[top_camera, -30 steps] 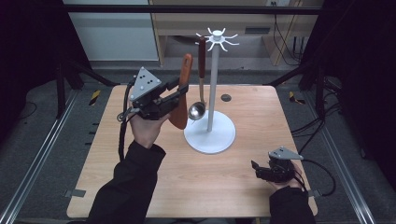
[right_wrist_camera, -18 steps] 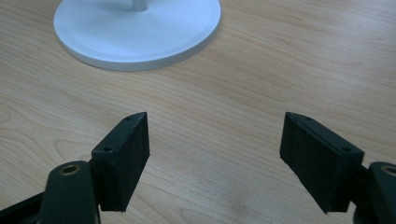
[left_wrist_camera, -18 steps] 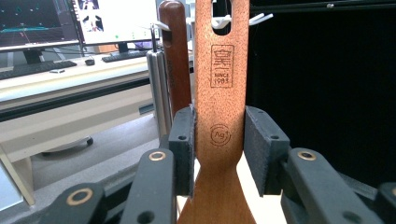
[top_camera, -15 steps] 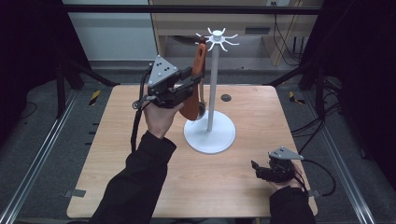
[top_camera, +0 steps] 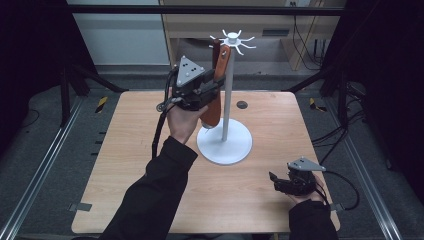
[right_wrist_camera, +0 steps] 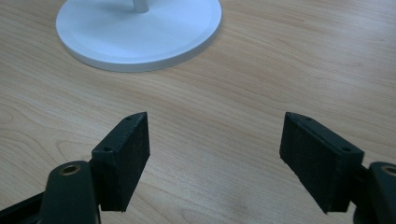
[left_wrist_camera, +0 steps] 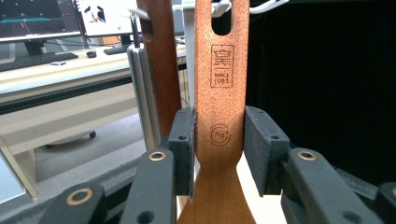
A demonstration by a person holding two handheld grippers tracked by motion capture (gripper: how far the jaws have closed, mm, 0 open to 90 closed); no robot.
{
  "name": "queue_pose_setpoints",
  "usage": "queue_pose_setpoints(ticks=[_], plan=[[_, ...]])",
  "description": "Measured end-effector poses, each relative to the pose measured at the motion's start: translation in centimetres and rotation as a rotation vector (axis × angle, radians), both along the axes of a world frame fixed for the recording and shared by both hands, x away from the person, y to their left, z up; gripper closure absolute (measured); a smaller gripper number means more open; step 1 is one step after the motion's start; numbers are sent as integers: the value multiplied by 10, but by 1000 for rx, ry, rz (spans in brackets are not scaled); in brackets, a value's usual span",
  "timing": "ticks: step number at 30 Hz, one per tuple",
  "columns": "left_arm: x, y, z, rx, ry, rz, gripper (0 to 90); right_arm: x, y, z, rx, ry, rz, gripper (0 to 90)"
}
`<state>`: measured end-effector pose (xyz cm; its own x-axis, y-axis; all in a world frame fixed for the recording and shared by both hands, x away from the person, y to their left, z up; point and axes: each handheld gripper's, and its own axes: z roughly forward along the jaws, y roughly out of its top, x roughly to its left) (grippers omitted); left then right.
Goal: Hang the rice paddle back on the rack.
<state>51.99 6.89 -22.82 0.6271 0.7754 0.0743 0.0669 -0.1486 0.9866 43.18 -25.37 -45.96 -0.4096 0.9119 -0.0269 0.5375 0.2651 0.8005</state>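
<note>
While the left gripper [top_camera: 212, 85] is raised above the wooden table [top_camera: 125, 150], its two black pads [left_wrist_camera: 183, 144] press on either flank of a reddish-brown wooden spatula [left_wrist_camera: 220, 116], clamped on the handle just above where it widens toward the blade. That spatula hangs upright beside the pole of the white hanging rack [top_camera: 225, 145], its slotted top end up close to the rack's radiating hooks [top_camera: 235, 40] and its blade pointing down toward the round base. From the left gripper view, a darker wooden handle [left_wrist_camera: 159, 56] and a steel utensil handle [left_wrist_camera: 142, 84] hang just behind the held spatula, near the left pad. Over at the near right corner of the table, the right gripper [top_camera: 280, 182] sits low with its jaws spread wide apart and nothing between them, bare tabletop showing in the gap and the rack's base farther off.
</note>
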Motion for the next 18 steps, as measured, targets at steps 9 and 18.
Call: queue_pose_setpoints(ticks=[9, 18], plan=[[1, -4, -6, -14, 13, 18, 653, 0, 0, 0, -1, 0, 1, 244], [1, -3, -10, 5, -2, 13, 618, 0, 1, 0, -5, -1, 4, 244]])
